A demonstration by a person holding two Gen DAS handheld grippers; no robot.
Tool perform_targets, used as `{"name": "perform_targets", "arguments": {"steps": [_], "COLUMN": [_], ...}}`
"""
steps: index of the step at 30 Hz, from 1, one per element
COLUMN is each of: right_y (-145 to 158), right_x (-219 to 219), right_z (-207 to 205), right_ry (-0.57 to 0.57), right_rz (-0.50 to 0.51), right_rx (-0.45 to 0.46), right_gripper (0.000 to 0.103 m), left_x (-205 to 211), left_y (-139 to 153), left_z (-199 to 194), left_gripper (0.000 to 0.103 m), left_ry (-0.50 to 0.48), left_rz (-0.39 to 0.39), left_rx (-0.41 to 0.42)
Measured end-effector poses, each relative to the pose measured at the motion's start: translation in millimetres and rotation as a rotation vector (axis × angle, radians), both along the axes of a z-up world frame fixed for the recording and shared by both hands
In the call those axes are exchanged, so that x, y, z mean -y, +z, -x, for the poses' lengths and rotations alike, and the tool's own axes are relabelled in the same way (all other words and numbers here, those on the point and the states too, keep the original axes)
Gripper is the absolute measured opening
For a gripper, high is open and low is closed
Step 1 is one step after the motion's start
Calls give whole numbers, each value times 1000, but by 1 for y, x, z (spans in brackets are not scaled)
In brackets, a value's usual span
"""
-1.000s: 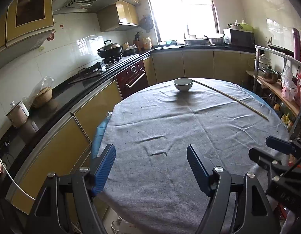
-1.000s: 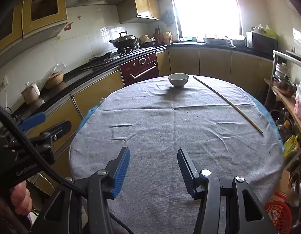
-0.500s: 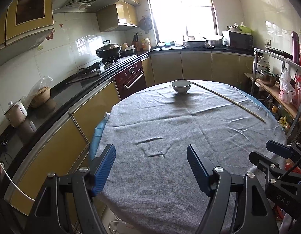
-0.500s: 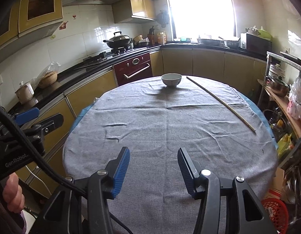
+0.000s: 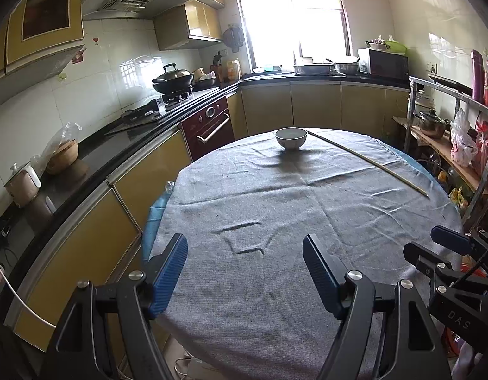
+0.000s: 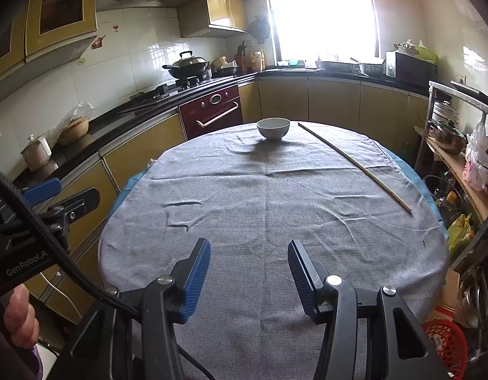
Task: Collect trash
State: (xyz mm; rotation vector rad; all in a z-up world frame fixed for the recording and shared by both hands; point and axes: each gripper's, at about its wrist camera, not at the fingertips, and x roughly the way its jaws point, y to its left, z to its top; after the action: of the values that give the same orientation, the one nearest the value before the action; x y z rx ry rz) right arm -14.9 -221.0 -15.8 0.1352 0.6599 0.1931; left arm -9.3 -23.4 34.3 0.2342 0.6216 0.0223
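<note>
A round table under a grey cloth [image 5: 275,209] [image 6: 269,196] fills both views. A white bowl [image 5: 290,138] [image 6: 273,128] stands at its far side. A long thin stick [image 5: 367,161] [image 6: 354,164] lies on the cloth to the right of the bowl. Small dark crumbs dot the cloth. My left gripper [image 5: 245,256] is open and empty over the near left edge. My right gripper [image 6: 248,261] is open and empty over the near edge. Each gripper shows at the side of the other's view.
A black counter with a wok [image 5: 172,79] and an oven [image 5: 212,126] runs along the left. A shelf rack with pots and bags [image 5: 449,133] stands at the right. A red basket [image 6: 446,342] sits on the floor at lower right.
Both grippers have drawn back and risen a little from the table; the bowl and stick look farther away. Both stay open and empty.
</note>
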Motion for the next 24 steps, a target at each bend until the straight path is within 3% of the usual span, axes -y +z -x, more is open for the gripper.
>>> {"name": "perform_targets", "arguments": {"steps": [24], "right_y": [5], "right_x": [-11], "right_z": [-1], "right_ry": [-41], "right_rz": [25], "right_rx": [-17], "right_gripper": [55], "left_x": [-17], "left_y": [4], "left_z": [1], "left_gripper": [76], "left_ry": [-28], "left_rz": [36], "left_rx": [3]}}
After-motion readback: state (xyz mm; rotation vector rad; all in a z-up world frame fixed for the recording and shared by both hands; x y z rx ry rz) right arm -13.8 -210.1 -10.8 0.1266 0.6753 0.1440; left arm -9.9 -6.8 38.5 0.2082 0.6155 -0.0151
